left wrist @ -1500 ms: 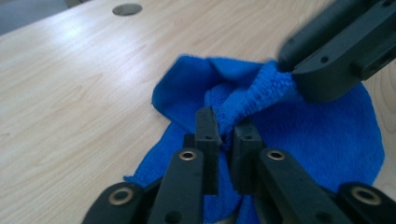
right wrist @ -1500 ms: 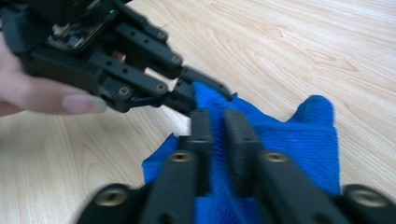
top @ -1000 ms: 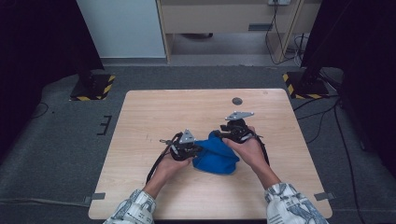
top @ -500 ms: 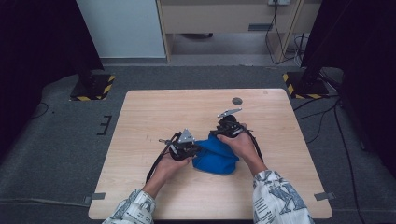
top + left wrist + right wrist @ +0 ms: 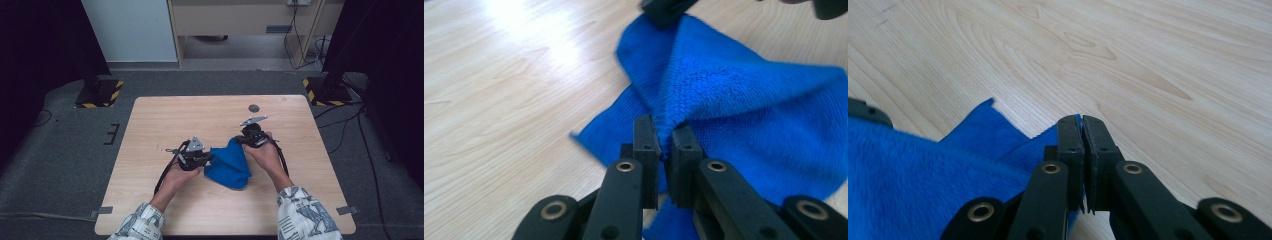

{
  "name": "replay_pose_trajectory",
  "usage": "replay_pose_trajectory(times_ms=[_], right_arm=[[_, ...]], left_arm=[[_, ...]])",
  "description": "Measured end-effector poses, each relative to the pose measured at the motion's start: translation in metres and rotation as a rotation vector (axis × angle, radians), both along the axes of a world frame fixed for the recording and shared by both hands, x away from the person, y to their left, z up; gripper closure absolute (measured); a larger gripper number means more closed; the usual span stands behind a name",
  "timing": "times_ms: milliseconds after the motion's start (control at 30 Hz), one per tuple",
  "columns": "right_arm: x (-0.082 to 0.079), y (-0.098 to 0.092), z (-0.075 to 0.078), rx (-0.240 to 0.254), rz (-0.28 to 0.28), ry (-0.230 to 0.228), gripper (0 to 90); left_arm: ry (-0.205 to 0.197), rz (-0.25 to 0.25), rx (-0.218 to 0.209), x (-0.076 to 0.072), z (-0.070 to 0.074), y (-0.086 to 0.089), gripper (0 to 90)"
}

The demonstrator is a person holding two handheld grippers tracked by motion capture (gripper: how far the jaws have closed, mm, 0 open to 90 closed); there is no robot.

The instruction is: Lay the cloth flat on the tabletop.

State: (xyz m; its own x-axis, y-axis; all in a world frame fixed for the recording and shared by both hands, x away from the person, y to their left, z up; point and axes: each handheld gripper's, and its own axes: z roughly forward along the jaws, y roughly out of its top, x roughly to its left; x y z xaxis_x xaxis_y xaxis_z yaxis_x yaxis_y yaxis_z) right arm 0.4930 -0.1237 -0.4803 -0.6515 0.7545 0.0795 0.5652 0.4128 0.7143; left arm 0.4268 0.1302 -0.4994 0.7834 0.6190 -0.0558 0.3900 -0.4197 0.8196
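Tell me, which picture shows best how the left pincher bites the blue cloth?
The left gripper view. There the left gripper is shut on a raised fold of the blue cloth, seen close up. The high view shows that gripper small, at the cloth's left edge. The right gripper view shows the cloth, pinched at an edge by the right gripper.

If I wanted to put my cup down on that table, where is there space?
The wooden table is bare along its far edge, apart from a small dark disc, and down its left and right sides. It is crowded at the near middle, where the left gripper and right gripper pinch the blue cloth.
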Motion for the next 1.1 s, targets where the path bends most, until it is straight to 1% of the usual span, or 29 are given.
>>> replay_pose_trajectory(times_ms=[67,100,133,233,333,400,433,567,633,667,800,833,867,933,1000,1100], right_arm=[[-0.005,-0.007,0.004,0.011,-0.015,-0.004,87.8],[-0.005,-0.007,0.004,0.011,-0.015,-0.004,87.8],[-0.009,-0.013,0.006,0.02,-0.03,-0.008,87.8],[-0.014,-0.019,0.009,0.038,-0.041,-0.013,87.7],[-0.016,-0.023,0.01,0.035,-0.056,-0.011,87.7],[-0.018,-0.026,0.012,0.04,-0.067,-0.011,87.7],[-0.018,-0.027,0.013,0.041,-0.071,-0.011,87.7],[-0.022,-0.035,0.024,0.036,-0.098,-0.035,87.9],[-0.023,-0.042,0.028,0.042,-0.115,-0.037,87.9],[-0.023,-0.045,0.03,0.041,-0.121,-0.038,87.9],[-0.023,-0.058,0.03,0.033,-0.146,-0.04,87.9],[-0.023,-0.061,0.028,0.028,-0.156,-0.036,87.8],[-0.022,-0.065,0.026,0.029,-0.164,-0.034,87.4],[-0.02,-0.07,0.021,0.055,-0.167,-0.027,83.6],[-0.019,-0.072,0.018,0.063,-0.168,-0.022,77.7],[-0.018,-0.074,0.013,0.076,-0.198,-0.028,59.2]], left_arm=[[-0.002,0.007,-0.003,-0.001,0.002,0.003,84.3],[-0.002,0.007,-0.003,-0.001,0.002,0.003,84.3],[-0.002,0.016,-0.009,-0.002,0.004,0.006,84.4],[-0.004,0.021,-0.016,-0.003,0.006,0.007,84.6],[-0.01,0.029,-0.008,-0.004,0.008,0.008,84.9],[-0.014,0.036,-0.014,-0.005,0.01,0.01,85.1],[-0.021,0.046,-0.02,-0.005,0.012,0.012,85.2],[-0.038,0.095,-0.051,-0.004,0.02,0.022,85.7],[-0.042,0.112,-0.066,-0.004,0.023,0.028,85.8],[-0.043,0.116,-0.068,-0.003,0.024,0.03,85.8],[-0.045,0.154,-0.086,-0.001,0.026,0.04,85.8],[-0.04,0.166,-0.091,0.001,0.025,0.043,85.9],[-0.032,0.166,-0.091,0.002,0.024,0.044,85.8],[-0.027,0.16,-0.077,0.002,0.022,0.043,85.7],[-0.025,0.156,-0.065,0.003,0.02,0.041,85.7],[-0.021,0.147,-0.064,0.002,0.019,0.039,85.6]])
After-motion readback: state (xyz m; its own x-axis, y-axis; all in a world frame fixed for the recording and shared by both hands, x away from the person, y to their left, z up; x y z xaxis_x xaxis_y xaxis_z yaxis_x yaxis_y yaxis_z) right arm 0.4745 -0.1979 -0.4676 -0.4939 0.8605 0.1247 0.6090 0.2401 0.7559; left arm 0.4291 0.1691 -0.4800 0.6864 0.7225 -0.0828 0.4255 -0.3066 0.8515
